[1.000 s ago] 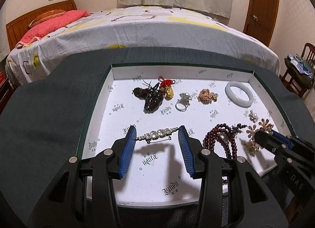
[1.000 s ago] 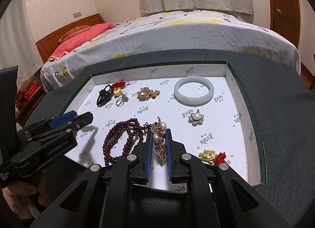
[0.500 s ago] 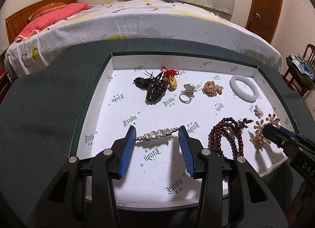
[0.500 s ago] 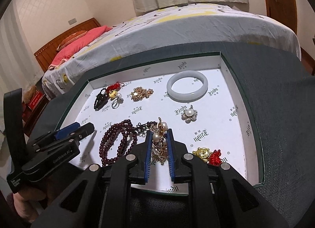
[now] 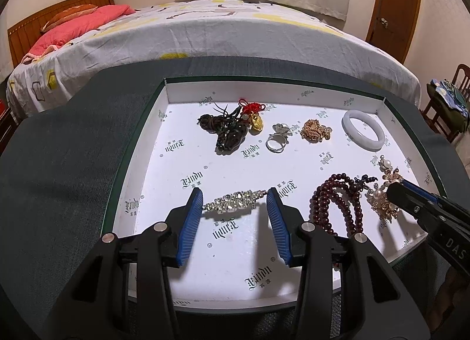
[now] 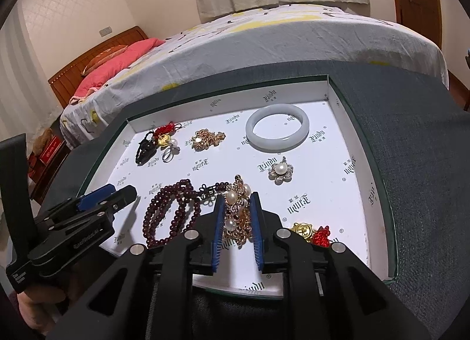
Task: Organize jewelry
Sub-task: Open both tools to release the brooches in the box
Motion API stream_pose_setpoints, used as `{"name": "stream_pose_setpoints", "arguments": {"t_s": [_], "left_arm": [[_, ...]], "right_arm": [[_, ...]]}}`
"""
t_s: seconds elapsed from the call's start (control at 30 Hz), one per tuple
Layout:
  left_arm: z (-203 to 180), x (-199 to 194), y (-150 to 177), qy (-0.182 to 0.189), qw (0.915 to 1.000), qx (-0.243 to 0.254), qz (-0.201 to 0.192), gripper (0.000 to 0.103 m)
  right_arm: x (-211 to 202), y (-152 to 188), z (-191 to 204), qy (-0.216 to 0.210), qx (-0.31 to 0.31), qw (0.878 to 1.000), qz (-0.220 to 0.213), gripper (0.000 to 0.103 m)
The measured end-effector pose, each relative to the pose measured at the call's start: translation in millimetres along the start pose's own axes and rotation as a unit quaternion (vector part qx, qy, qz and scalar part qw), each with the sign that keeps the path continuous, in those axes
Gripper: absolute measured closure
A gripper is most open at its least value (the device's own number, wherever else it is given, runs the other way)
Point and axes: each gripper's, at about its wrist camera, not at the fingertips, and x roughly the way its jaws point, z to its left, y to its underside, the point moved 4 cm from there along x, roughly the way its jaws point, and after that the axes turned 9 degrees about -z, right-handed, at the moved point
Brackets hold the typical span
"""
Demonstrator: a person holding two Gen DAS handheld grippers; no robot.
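Note:
A white-lined tray (image 5: 141, 163) with a green rim holds the jewelry. My left gripper (image 5: 234, 196) is shut on a rhinestone bar brooch (image 5: 232, 203), one pad at each end, just above the tray floor near the front left. At the front right, my right gripper (image 6: 237, 197) straddles a gold brooch with pearls (image 6: 238, 216) that lies on the tray. Its jaws stand slightly apart and the pads no longer pinch the brooch. In the left wrist view the right gripper's (image 5: 395, 191) tip is over that gold brooch (image 5: 382, 205).
A dark red bead string (image 6: 173, 216) lies between the grippers. Further back lie a white bangle (image 6: 277, 131), a pearl flower pin (image 6: 280, 172), a gold chain piece (image 5: 315, 131), a silver ring (image 5: 276, 143) and a dark corded pendant (image 5: 226, 134). A gold charm with a red knot (image 6: 308, 231) lies front right. A bed stands behind.
The right gripper's jaws have parted a little around the gold pearl brooch, which they pinched before. The left gripper keeps the rhinestone brooch in the same place.

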Motion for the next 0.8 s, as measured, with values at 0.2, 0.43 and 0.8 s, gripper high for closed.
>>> {"name": "stream_pose_setpoints", "arguments": {"t_s": [0.2,0.43,0.8], "left_arm": [[0.9,0.3,-0.3,-0.002,1.0,-0.002,0.0,0.048],[-1.5,0.3,0.2,-0.001,1.0,0.003,0.0,0.047],[-4.0,-1.8,0.2,-0.001,1.0,0.003,-0.003,0.026]], "right_arm": [[-0.6,-1.9,-1.9,0.004,0.0,1.0,-0.005,0.068],[-0.9,-2.5,-3.7,0.006,-0.003,1.0,-0.005,0.061],[-7.3,-4.3,-2.8,0.015,-0.005,1.0,-0.02,0.037]]}}
